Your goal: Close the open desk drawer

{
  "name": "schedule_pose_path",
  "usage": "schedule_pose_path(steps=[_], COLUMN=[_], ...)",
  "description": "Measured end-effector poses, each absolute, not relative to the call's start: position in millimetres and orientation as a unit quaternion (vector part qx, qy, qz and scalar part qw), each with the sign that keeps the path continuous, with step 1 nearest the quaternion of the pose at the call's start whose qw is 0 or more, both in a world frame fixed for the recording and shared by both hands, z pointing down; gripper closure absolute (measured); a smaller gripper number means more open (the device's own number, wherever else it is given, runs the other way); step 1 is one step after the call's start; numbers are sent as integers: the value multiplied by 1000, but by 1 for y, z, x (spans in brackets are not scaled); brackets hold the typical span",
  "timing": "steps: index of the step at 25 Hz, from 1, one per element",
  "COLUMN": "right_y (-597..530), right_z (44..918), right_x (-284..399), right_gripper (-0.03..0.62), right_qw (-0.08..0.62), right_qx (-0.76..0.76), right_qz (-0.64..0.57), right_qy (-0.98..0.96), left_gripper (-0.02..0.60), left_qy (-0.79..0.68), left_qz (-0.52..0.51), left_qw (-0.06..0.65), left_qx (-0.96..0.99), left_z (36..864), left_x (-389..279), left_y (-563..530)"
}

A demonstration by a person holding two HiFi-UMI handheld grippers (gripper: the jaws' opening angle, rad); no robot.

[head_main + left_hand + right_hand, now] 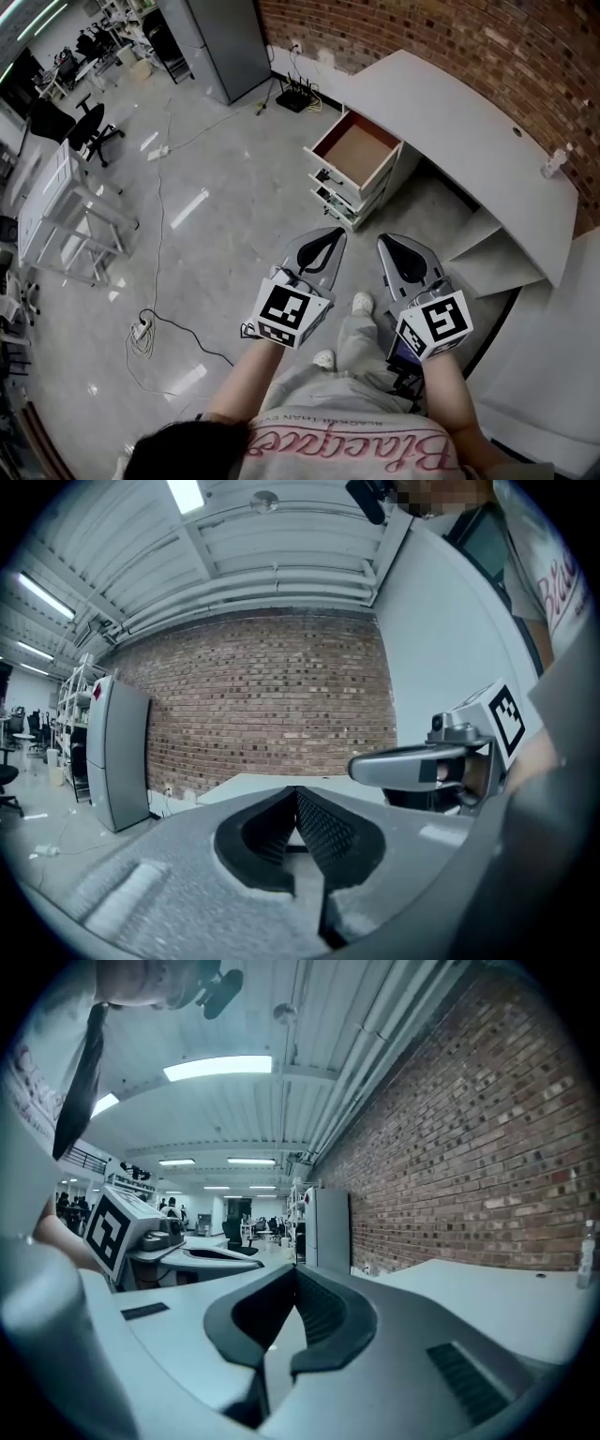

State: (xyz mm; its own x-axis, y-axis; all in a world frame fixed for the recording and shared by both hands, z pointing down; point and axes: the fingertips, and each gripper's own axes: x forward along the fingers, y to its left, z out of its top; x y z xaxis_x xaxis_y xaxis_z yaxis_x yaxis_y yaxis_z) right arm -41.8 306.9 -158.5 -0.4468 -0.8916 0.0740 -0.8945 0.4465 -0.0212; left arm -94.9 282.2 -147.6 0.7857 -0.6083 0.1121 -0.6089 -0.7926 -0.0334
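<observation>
The floor (216, 244) beside the bench (459, 131) was glossy, polished and reflective. The bench top looked smooth and matt, and the wall (422, 37) behind it was rough brick. The open drawer (361, 148) at the bench's end had a matt brown, wood-like bottom.

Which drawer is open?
The top drawer, pulled out so that its brown inside shows. The drawers under it show only their fronts.
</observation>
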Motion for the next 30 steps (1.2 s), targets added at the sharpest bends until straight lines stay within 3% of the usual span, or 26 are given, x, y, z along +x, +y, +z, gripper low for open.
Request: schedule_pose_path(steps=[5, 22, 30], right_y=[266, 133, 111], right_z=[-160, -145, -123], right_x=[-22, 63, 60], right_gripper=[583, 582, 582], right_qw=[5, 42, 61], right_qx=[485, 462, 427], right_qz=[11, 15, 10], right_qy=[-874, -886, -902], left_gripper=[574, 574, 574], left_qy=[-319, -361, -384], left_qz=[59, 31, 36], left_qw=[7, 1, 21], left_qx=[946, 932, 922], left_z=[-146, -149, -128], left_x=[-62, 19, 26], left_y=[241, 113, 86])
